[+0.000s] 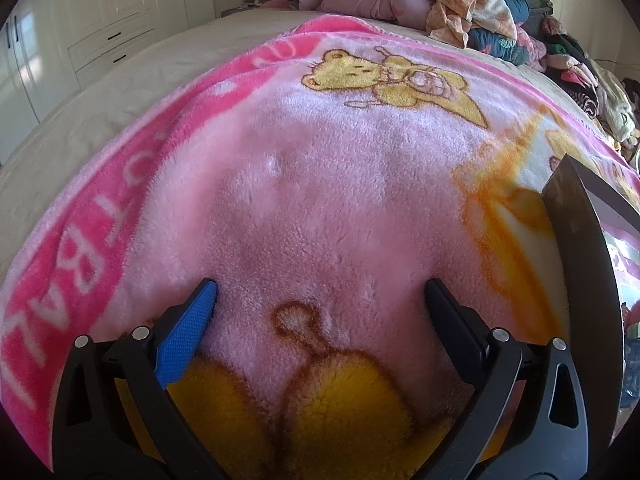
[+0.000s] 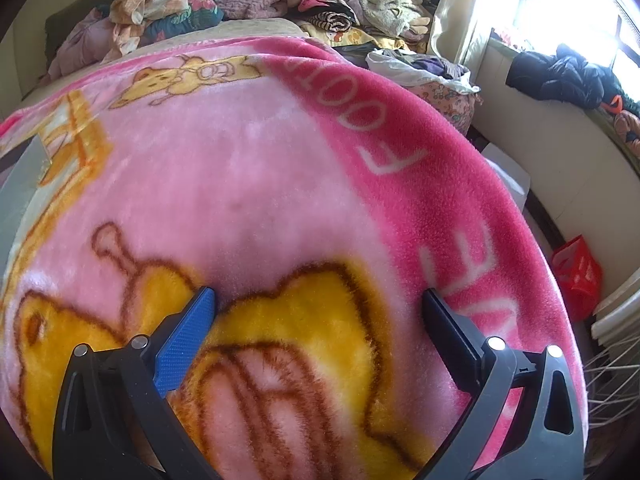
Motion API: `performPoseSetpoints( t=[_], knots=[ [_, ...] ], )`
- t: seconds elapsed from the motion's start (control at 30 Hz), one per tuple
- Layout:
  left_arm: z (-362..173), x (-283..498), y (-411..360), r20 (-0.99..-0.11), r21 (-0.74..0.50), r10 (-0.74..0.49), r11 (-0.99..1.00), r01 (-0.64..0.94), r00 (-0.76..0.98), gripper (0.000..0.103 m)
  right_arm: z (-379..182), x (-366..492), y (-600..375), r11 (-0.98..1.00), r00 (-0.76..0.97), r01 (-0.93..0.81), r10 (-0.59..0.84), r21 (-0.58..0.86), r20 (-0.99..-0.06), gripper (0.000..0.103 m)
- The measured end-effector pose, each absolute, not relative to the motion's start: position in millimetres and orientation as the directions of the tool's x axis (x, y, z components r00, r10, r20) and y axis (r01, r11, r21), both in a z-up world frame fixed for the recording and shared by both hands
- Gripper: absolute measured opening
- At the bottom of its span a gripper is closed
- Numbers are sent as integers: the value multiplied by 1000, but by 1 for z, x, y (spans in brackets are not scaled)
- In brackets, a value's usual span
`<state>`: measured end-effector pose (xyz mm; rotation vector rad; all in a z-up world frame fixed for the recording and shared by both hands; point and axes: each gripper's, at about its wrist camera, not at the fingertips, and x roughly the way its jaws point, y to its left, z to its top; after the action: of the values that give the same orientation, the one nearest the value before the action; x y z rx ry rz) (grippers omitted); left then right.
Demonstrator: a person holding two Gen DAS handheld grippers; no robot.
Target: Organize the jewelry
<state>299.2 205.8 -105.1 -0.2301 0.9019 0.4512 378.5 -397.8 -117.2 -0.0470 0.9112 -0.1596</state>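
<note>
Bed (image 1: 132,80): takes up most of both views; serves as the work surface. Clothes (image 1: 460,4) are heaped along the far edge, so the near area stays free.

Blanket (image 1: 320,184): pink fleece w/ bear print, spread flat over the bed. Probable purpose: a soft, even base so small items do not roll off.

Box (image 1: 580,264): dark, w/ raised lid, at right edge of left wrist view; same item shows grey at left edge of right wrist view (image 2: 20,200). It sits between the two claws, so either one can reach it. Likely the jewelry box; contents not visible.

Left claw (image 1: 320,292): released, jaws wide apart, nothing held, low over blanket.

Right claw (image 2: 320,300): released, jaws wide apart, nothing held, low over blanket.

Jewelry: no piece visible in either view. Judgement: sorting not yet begun; both claws sit spread, ready for a first pick.
</note>
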Motion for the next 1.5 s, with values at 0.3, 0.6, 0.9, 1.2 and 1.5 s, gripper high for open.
performPoseSetpoints(
  t=[0.3, 0.6, 0.9, 1.2, 1.5],
  knots=[
    [-104, 296, 202, -795, -5, 282, 883, -470, 537, 93, -117, 371, -387, 986, 603, 117, -163, -116, -781, 98],
    [-104, 296, 203, -797, -9, 278, 883, -470, 537, 93, -117, 371, -388, 986, 603, 117, -163, -115, -781, 98],
    [-105, 296, 204, -796, -10, 277, 883, -470, 537, 93, -117, 371, -388, 986, 603, 117, -162, -115, -781, 98],
    [-105, 296, 203, -796, -9, 278, 883, -470, 537, 93, -117, 371, -388, 986, 602, 117, -163, -115, -782, 98],
    [-105, 296, 203, -796, -6, 279, 883, -469, 536, 93, -117, 371, -388, 987, 602, 117, -161, -114, -782, 98]
  ],
)
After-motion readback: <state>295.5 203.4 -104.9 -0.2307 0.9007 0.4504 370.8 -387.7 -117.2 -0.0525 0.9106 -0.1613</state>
